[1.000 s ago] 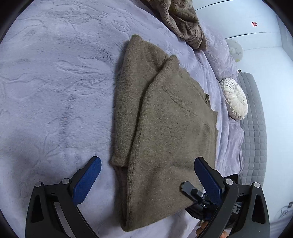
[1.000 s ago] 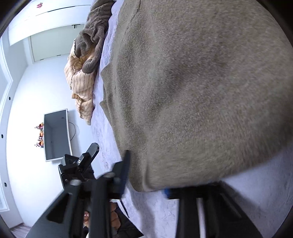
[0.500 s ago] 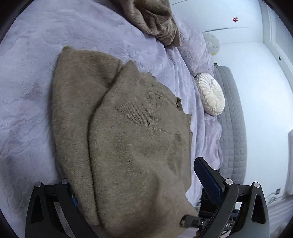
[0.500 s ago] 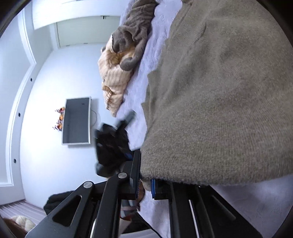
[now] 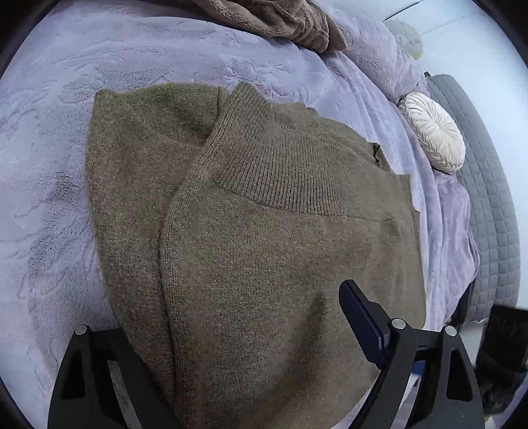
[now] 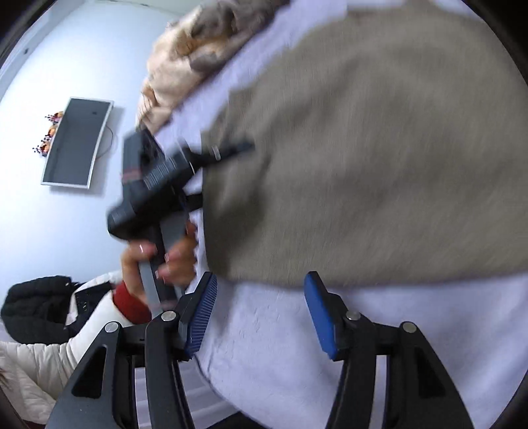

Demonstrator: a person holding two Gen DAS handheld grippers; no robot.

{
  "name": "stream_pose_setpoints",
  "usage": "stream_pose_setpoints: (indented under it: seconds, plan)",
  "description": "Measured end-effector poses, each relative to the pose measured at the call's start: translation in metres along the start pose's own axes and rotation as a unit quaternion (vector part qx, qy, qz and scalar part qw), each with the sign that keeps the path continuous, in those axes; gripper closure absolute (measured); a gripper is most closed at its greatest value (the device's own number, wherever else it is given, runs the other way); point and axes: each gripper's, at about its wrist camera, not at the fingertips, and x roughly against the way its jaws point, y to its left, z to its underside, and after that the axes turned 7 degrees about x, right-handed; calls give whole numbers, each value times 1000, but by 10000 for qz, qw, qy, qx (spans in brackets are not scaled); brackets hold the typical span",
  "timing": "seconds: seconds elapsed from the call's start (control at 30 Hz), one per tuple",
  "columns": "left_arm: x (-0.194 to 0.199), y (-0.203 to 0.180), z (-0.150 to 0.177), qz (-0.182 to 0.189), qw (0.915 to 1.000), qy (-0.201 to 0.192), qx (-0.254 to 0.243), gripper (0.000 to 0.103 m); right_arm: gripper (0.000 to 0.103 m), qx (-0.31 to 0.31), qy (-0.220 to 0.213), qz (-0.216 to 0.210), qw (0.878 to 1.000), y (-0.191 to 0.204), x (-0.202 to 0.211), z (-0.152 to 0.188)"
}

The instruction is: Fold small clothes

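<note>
olive knit sweater point(image 5: 264, 237) folded, ribbed collar on top

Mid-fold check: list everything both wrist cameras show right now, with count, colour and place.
sweater: 1, olive-brown, partly folded on the bedspread
bedspread: 1, lilac, under everything
fleece: 1, brown, bunched at the far edge
striped cloth: 1, beige, beside the fleece
cushion: 1, white, round, at the bed's edge
mattress: 1, grey, quilted, beside the bedspread
screen: 1, dark, on the wall
left gripper: black, jaws just closing, sweater between, no visible pinch
right gripper: black, jaws just opening, nothing between
hand: 1, red cuff, holding the left gripper
</note>
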Motion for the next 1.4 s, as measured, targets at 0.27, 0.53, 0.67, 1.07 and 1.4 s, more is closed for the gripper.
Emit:
stream_pose_setpoints:
  seconds: [0.27,0.53,0.67,1.07,1.4]
  plan:
    - [1,4,1,-497,9987,-129,-67,59,98,385,-340,2126,9758,-43,2,-67]
    - [36,-14,4,-170,9978,-579,256,80,100,581,-105,2129,9753,-68,-19,-66]
    - [57,-47,4,90,9961,-835,282,80,100,282,-132,1609,9865,-83,0,-57]
    - [6,-242,19,-104,9925,-879,-845,85,98,-564,-820,753,9922,-142,106,-36]
    - [-124,-290,47,-915,9833,-301,-1544,85,97,-1560,-1006,24,9826,-219,117,-22]
